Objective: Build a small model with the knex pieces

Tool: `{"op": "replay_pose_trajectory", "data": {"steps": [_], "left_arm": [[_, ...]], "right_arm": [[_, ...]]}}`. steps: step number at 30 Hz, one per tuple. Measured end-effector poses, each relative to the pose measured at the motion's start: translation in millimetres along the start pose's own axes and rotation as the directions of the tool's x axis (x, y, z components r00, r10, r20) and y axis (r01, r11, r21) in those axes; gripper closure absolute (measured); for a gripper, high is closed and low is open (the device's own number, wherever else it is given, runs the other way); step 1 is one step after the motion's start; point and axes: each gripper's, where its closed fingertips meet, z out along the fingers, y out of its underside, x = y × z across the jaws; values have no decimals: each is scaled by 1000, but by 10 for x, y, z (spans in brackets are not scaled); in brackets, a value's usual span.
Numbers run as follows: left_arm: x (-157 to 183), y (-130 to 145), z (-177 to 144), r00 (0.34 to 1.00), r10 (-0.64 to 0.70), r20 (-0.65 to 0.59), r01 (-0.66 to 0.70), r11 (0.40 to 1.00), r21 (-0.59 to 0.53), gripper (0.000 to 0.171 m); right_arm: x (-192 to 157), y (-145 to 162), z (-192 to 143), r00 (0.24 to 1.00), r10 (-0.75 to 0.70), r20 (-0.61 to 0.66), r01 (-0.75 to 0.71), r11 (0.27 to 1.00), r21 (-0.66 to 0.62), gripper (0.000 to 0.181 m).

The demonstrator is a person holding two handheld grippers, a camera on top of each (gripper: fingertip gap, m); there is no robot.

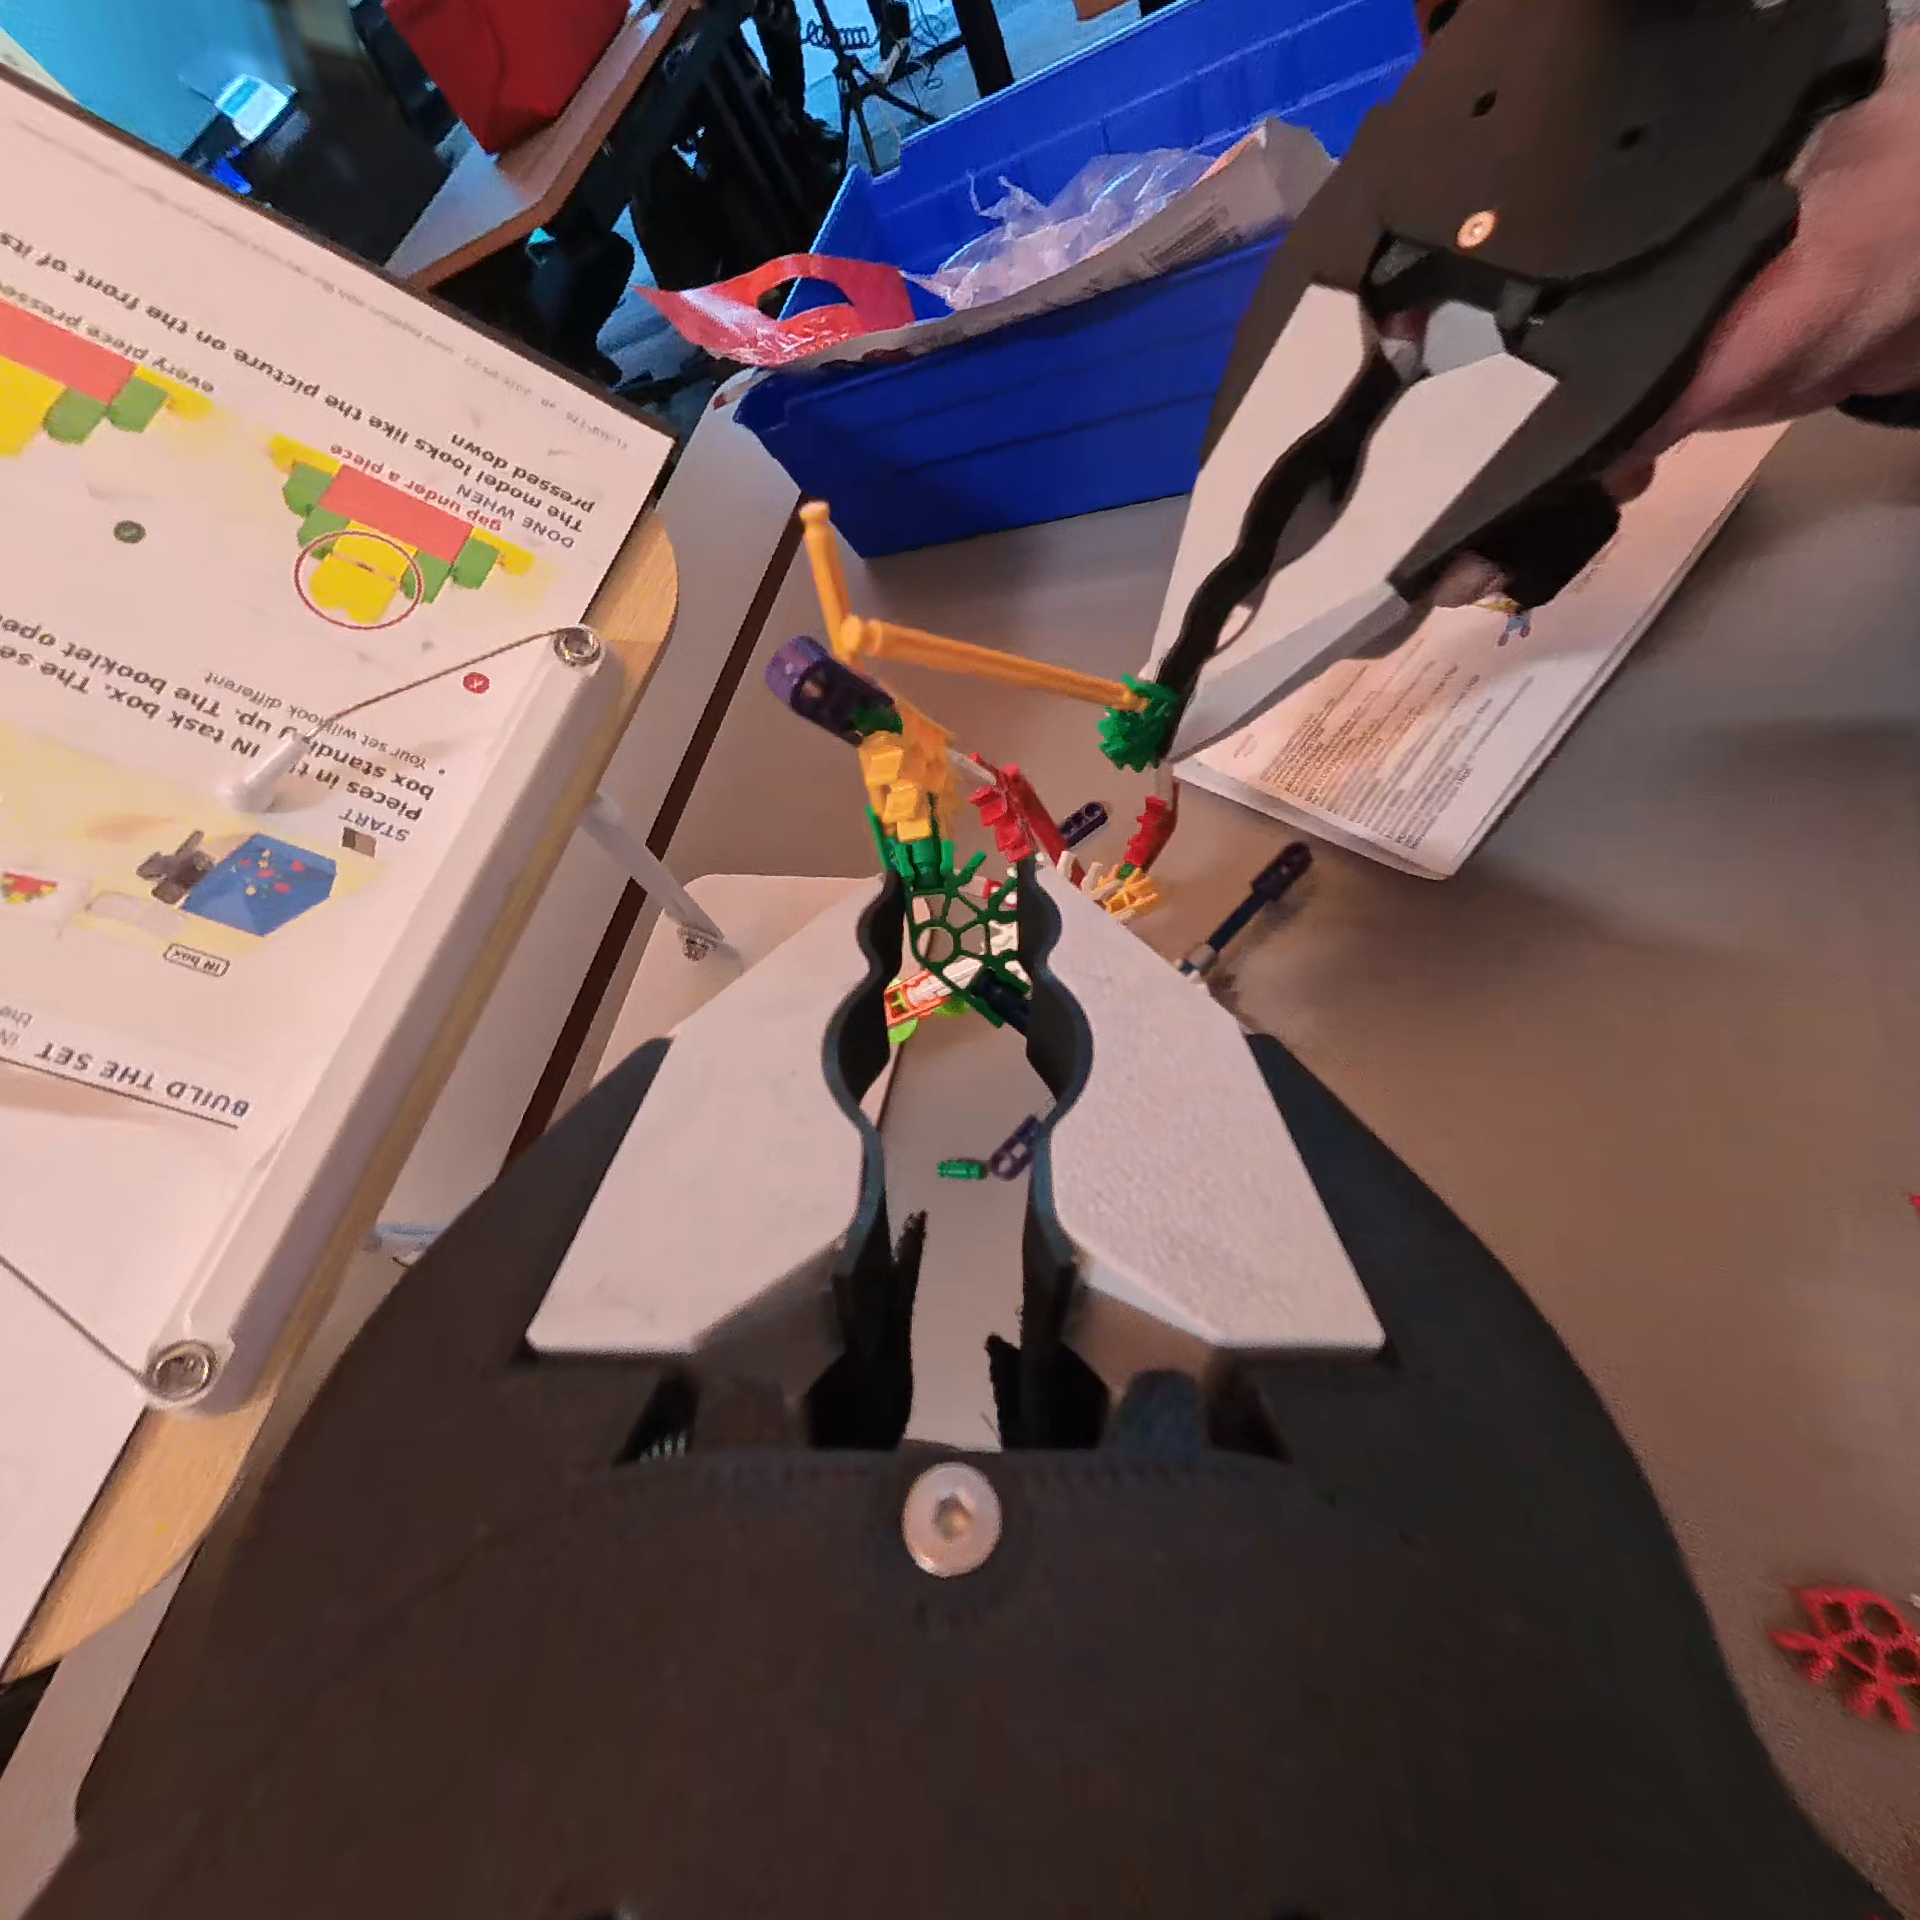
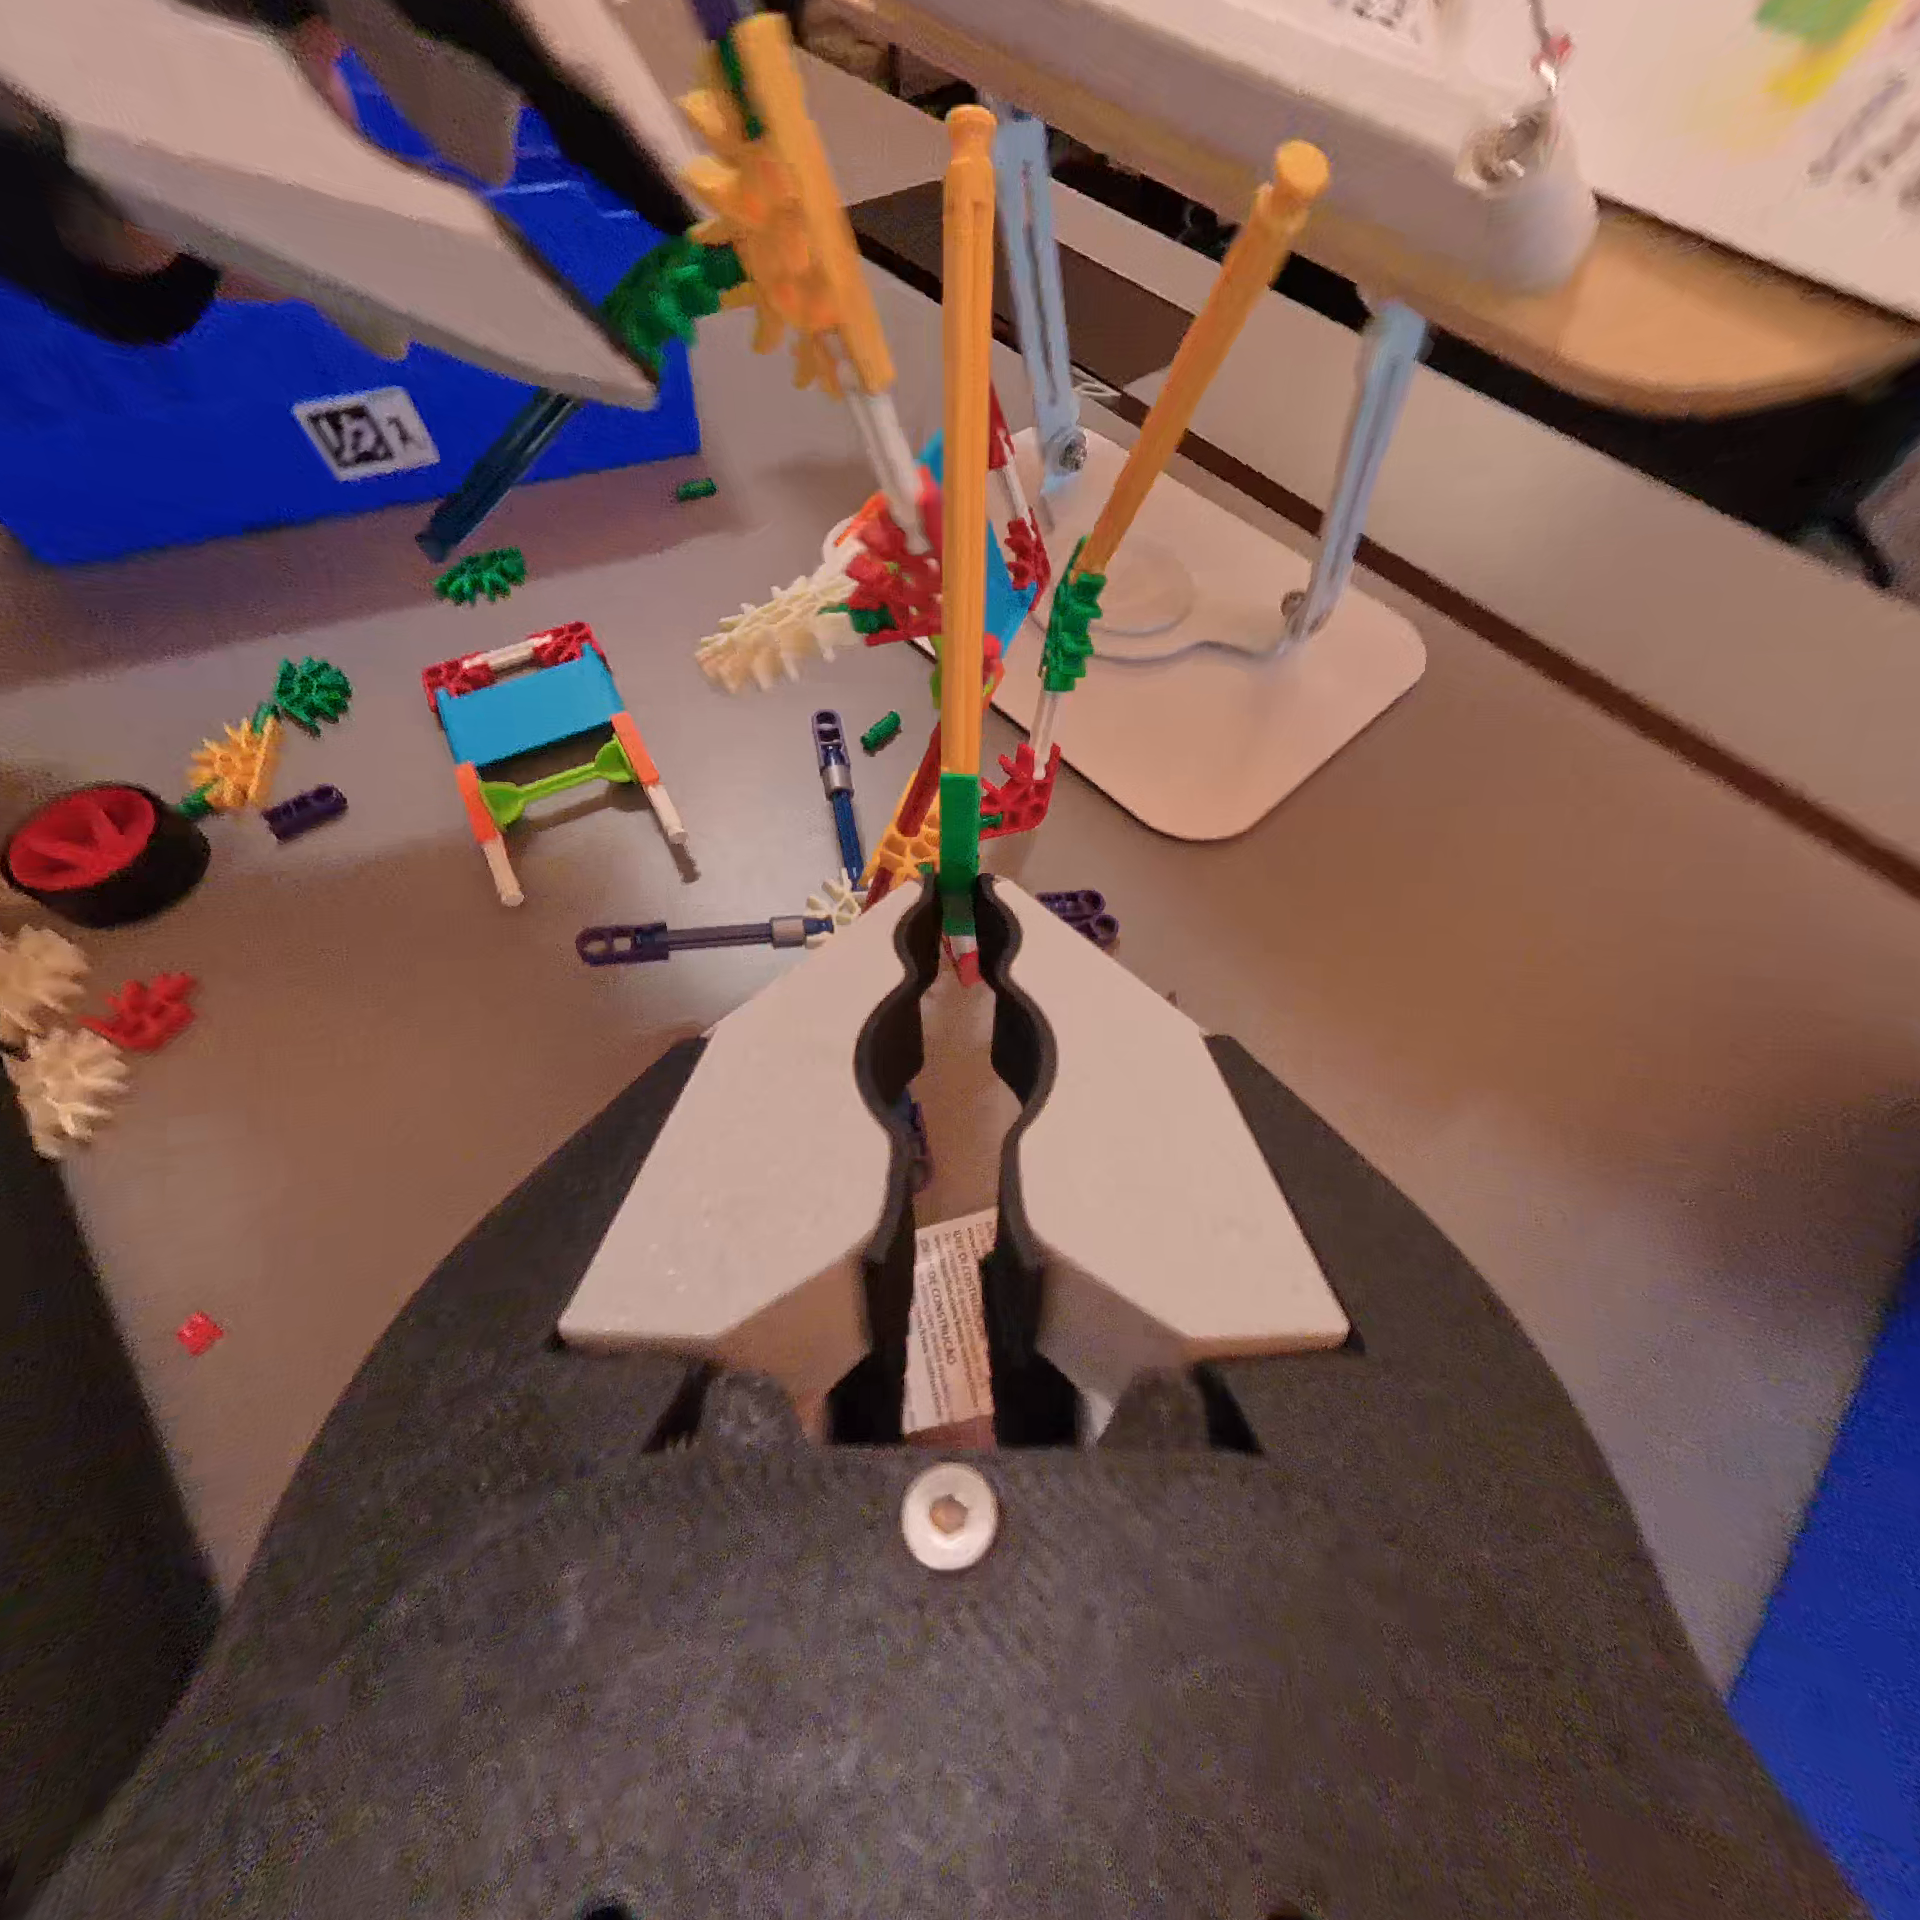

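Model [image 1: 935,831] pinched between both tools' tips.

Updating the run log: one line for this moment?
left gripper: shut on toy model | right gripper: shut on green connector | table: loose pieces

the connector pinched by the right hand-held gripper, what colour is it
Green connector, clearest in the left wrist view, at the right hand-held gripper tips.

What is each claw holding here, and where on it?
Both grip the same rod-and-connector toy model. The left claw pinches its green web panel at the bottom; the right claw pinches a green connector ending an orange rod.
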Motion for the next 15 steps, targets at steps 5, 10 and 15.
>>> {"op": "replay_pose_trajectory", "data": {"steps": [5, 10, 15], "left_arm": [[69, 14, 33, 991, 120, -53, -118, 992, 39, 153], [-32, 145, 73, 988, 152, -26, -151, 988, 22, 153], [-155, 308, 119, 979, 203, 34, -202, 979, -31, 153]], "right_arm": [[36, 63, 32, 973, 227, 48, -228, 974, 18, 178], [6, 58, 70, 976, 210, 55, -211, 977, 18, 178], [-34, 33, 72, 984, 173, 39, -174, 985, 18, 177]]}}
